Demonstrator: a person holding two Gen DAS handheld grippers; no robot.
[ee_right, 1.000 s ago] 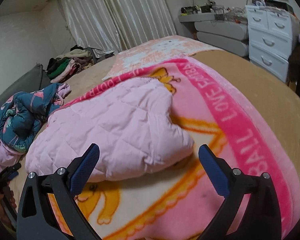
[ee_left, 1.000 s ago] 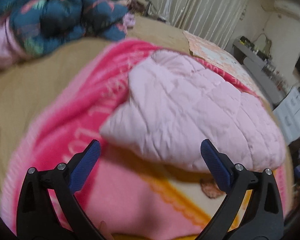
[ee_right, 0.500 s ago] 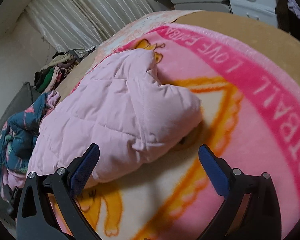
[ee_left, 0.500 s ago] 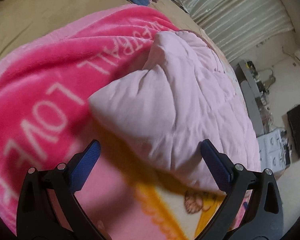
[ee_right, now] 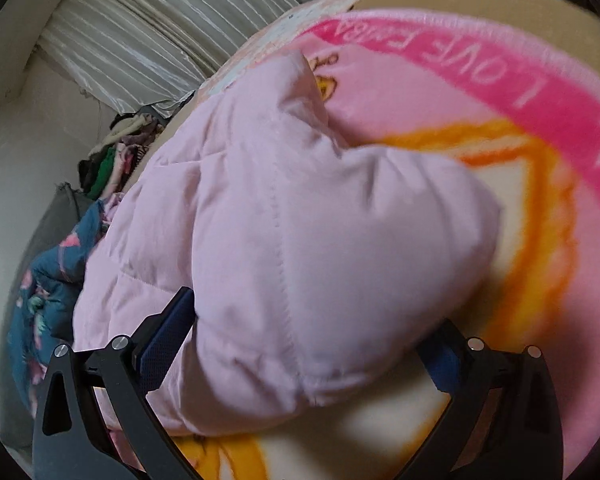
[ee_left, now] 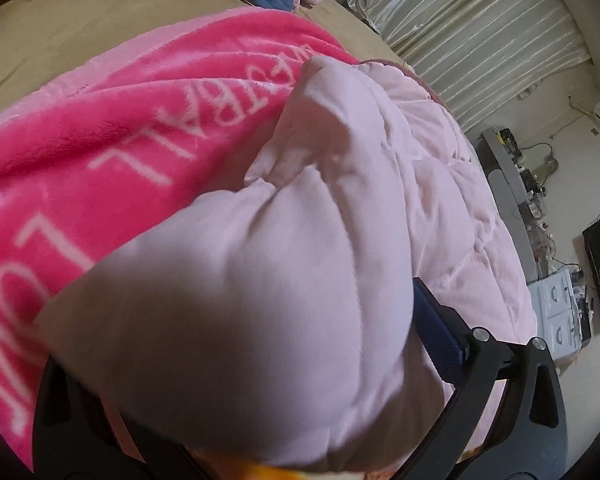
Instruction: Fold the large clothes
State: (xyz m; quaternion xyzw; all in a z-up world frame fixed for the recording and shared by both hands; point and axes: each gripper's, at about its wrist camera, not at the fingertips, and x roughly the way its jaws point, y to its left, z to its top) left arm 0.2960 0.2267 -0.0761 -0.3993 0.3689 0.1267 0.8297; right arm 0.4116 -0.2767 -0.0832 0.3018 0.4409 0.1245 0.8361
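A pale pink quilted jacket [ee_left: 380,184] lies on a pink blanket [ee_left: 100,128] with white lettering. One padded corner of the jacket fills the left wrist view. My left gripper [ee_left: 252,320] is open, and that corner sits between its jaws and hides the left finger. In the right wrist view the other padded corner of the jacket [ee_right: 300,216] bulges between the wide-apart blue pads [ee_right: 168,332] of my right gripper [ee_right: 308,320], which is also open. Neither gripper is pinching the fabric.
The blanket [ee_right: 520,92] covers a tan bed [ee_left: 60,32]. A blue floral garment [ee_right: 48,276] is bunched at the bed's far side, beside a pile of clothes [ee_right: 116,152]. Pleated curtains [ee_right: 148,36] hang behind, and white drawers [ee_left: 556,308] stand off the bed.
Both grippers have pushed forward and down onto the jacket. Its two corners, in front of the jaws before, now lie between them. The jaws have stayed wide apart.
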